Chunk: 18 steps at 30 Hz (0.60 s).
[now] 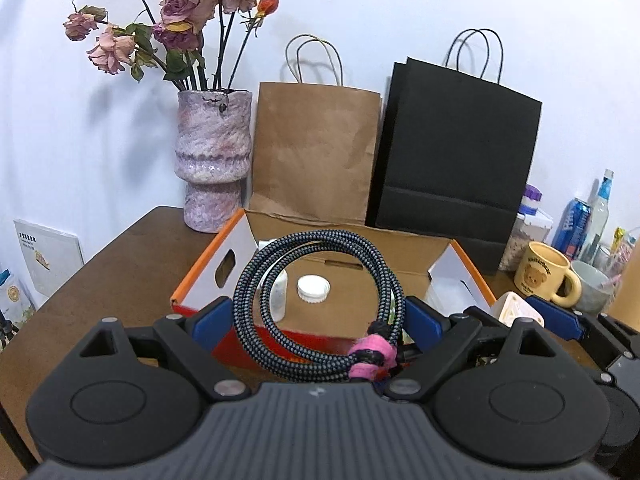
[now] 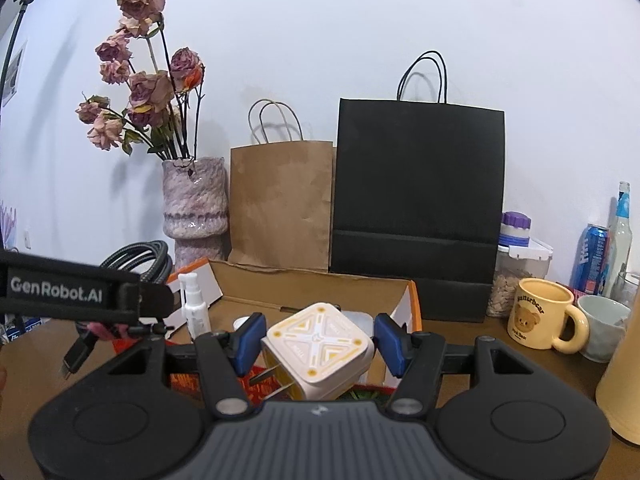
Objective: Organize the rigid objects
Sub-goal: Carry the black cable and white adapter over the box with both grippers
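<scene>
Left gripper jaws shut on coiled braided cable, held lower centre over the open cardboard box. Right gripper jaws clamp white-yellow plug adapter, lower centre, prongs pointing lower left, above box front. Spray bottle inside box; yellow mug on surface, right.

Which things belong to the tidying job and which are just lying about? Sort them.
Job: coiled cable in the left tongs; charger plug in the right tongs; cardboard box.
Lying about: vase, brown bag, black bag, bear mug.
</scene>
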Tool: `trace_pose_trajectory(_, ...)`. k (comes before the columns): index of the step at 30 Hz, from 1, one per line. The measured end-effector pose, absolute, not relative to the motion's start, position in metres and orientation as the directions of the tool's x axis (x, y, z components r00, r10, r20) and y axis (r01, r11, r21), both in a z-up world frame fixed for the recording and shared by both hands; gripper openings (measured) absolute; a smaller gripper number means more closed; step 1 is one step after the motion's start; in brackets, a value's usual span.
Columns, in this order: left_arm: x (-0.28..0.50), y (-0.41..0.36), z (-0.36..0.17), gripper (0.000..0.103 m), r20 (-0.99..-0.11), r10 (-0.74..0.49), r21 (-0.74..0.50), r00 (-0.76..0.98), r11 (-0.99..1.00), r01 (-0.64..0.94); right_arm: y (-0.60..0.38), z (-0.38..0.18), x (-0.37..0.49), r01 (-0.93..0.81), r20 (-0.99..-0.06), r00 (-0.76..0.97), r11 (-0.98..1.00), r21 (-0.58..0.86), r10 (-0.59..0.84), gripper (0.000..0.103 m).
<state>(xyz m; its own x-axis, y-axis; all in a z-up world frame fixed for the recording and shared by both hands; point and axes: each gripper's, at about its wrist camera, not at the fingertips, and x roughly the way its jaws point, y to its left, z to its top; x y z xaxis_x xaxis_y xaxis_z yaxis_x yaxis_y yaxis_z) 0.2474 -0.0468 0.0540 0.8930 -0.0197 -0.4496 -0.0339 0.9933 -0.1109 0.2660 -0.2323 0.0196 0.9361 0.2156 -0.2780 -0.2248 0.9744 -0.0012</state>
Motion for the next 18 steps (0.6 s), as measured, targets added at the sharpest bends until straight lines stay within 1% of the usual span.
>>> trace_pose_trajectory(18,0.302,-0.040,0.054,0.091,-0.448,0.008,-0.122,0.894,0.990,-0.070,-0.224,0.019,0.314,-0.213,-0.261,0.943,0.977,0.008,0.207,0.059)
